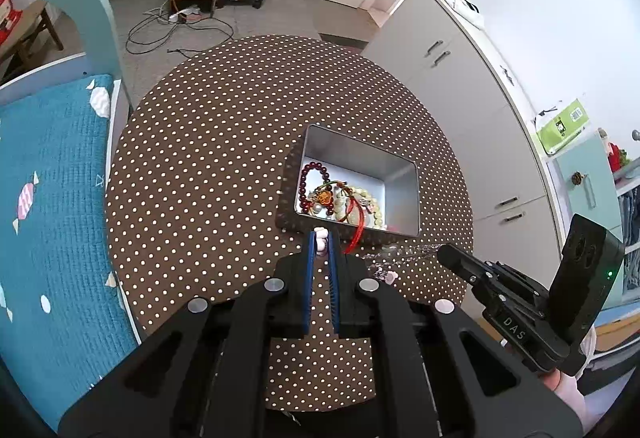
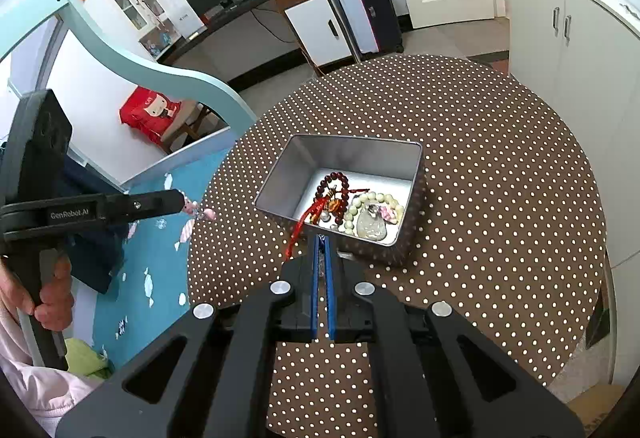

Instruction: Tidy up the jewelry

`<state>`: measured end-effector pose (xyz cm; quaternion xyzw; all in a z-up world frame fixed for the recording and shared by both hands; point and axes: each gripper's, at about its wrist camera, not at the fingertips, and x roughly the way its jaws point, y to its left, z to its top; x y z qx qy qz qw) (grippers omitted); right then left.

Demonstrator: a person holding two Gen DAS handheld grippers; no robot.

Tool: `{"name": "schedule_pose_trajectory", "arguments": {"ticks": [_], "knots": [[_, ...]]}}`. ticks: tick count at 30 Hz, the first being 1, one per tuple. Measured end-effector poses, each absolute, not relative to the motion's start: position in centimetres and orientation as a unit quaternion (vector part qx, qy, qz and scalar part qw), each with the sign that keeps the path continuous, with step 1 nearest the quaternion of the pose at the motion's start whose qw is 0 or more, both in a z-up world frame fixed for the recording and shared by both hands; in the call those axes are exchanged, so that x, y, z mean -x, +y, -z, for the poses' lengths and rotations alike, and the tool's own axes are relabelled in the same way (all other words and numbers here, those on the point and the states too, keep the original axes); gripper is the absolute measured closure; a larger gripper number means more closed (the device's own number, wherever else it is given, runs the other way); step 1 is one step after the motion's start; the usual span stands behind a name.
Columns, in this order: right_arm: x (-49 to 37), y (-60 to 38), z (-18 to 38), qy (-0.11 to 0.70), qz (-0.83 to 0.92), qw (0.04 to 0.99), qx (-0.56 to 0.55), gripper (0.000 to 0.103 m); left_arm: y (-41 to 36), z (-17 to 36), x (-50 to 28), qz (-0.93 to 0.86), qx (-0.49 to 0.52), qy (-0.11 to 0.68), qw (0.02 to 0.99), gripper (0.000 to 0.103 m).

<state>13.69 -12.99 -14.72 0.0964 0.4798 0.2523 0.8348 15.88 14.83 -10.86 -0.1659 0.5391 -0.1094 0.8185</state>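
A silver metal tin (image 1: 402, 173) (image 2: 280, 177) stands on the round polka-dot table (image 1: 224, 141) (image 2: 500, 173). It holds a dark red bead bracelet (image 1: 310, 179) (image 2: 332, 183), a pale green bead bracelet (image 1: 370, 203) (image 2: 360, 205), a clear stone (image 2: 372, 226) and a red tassel (image 1: 356, 228) (image 2: 298, 230) hanging over the near wall. My left gripper (image 1: 321, 238) is shut on a small pink-and-white bead piece (image 1: 321, 236) (image 2: 202, 213) beside the tin. My right gripper (image 2: 321, 238) is shut at the tin's near wall; nothing shows between its fingers.
A bed with a teal candy-print cover (image 1: 52, 197) (image 2: 160, 278) lies to the left of the table. White cabinets (image 1: 460, 85) (image 2: 568, 49) stand to the right. Cables (image 1: 172, 29) lie on the floor beyond the table.
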Motion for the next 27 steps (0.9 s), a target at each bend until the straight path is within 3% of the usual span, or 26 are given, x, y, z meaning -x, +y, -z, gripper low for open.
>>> {"name": "schedule_pose_trajectory", "arguments": {"ticks": [17, 27], "knots": [[-18.5, -14.1, 10.2, 0.443, -0.265, 0.845, -0.141, 0.101, 13.3, 9.6, -20.2, 0.146, 0.177, 0.521, 0.822, 0.097], [-19.9, -13.5, 12.2, 0.479, -0.249, 0.832, -0.131, 0.097, 11.1, 11.3, -22.8, 0.166, 0.153, 0.547, 0.806, 0.096]]}}
